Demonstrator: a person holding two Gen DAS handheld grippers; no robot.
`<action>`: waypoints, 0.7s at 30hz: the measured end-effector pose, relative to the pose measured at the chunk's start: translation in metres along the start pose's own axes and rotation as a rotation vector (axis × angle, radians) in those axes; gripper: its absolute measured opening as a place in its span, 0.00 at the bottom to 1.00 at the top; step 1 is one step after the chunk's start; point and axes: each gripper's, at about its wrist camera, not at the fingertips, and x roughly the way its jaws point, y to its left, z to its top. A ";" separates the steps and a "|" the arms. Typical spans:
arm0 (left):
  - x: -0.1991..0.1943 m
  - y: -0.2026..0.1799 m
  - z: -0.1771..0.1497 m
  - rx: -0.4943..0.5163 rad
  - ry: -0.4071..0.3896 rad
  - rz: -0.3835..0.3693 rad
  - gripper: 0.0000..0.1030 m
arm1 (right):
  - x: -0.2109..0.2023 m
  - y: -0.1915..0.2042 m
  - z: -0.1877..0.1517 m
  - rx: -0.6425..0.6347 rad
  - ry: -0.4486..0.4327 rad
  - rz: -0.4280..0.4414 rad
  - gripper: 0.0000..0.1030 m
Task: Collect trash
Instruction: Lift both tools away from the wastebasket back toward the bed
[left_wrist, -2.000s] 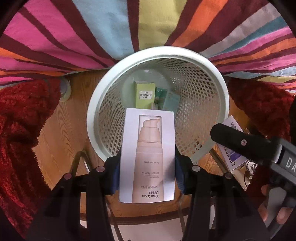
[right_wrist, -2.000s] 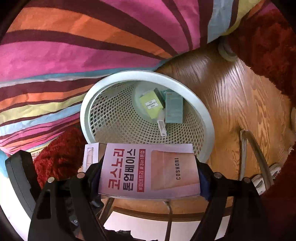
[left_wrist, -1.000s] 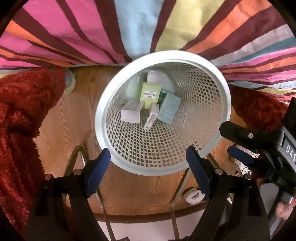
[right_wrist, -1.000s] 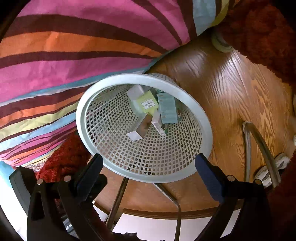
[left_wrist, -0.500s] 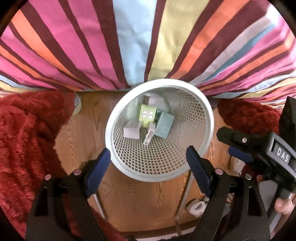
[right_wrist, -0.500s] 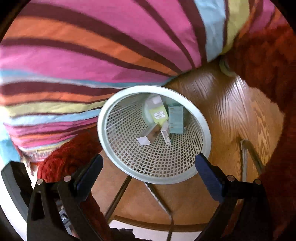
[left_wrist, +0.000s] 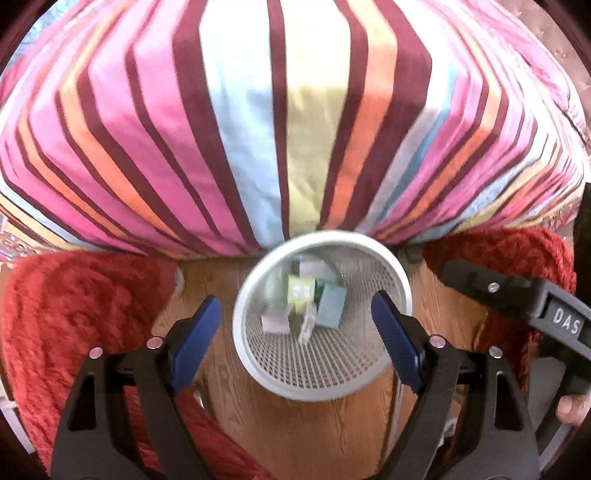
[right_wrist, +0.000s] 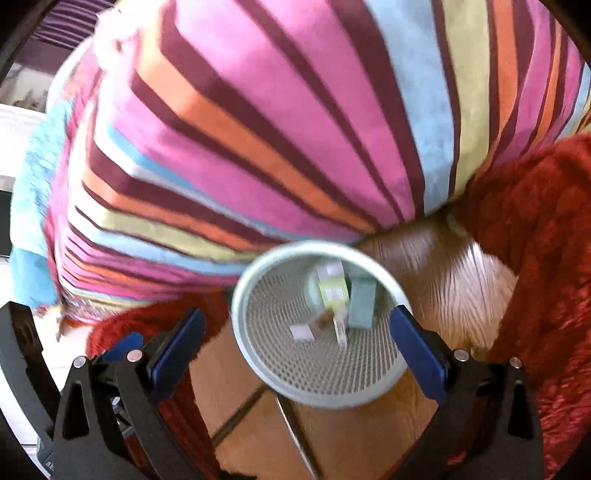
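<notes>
A white mesh waste basket (left_wrist: 255, 365) (right_wrist: 258, 354) stands on the wooden floor against the striped bedding. Several small cartons lie at its bottom: a yellow-green box (left_wrist: 301, 291) (right_wrist: 334, 291), a teal box (left_wrist: 332, 310) (right_wrist: 362, 302) and a white box (left_wrist: 275, 323) (right_wrist: 301, 330). My left gripper (left_wrist: 297, 332) hangs high above the basket, open, nothing between its blue pads. My right gripper (right_wrist: 297, 338) is likewise above the basket, open and empty. The right gripper's black body (left_wrist: 517, 299) shows at the right of the left wrist view.
Striped multicolour bedding (left_wrist: 295, 129) fills the upper half of both views. Red shaggy rugs (left_wrist: 74, 314) (right_wrist: 546, 240) lie on both sides of the basket. A metal frame's thin legs (right_wrist: 291, 417) cross the floor below. A person's fingertip (left_wrist: 570, 406) shows at the right edge.
Both grippers have risen, so the basket looks smaller and more bedding is in view. Both stay open and empty. The boxes dropped earlier lie in the basket.
</notes>
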 end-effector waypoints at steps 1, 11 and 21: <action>-0.006 0.001 0.002 -0.001 -0.029 0.003 0.79 | -0.005 0.001 0.001 -0.005 -0.035 0.017 0.93; -0.061 0.015 0.022 -0.054 -0.247 -0.001 0.79 | -0.071 0.040 0.022 -0.294 -0.347 -0.027 0.93; -0.099 0.038 0.089 -0.096 -0.375 0.016 0.79 | -0.124 0.063 0.095 -0.322 -0.600 -0.101 0.93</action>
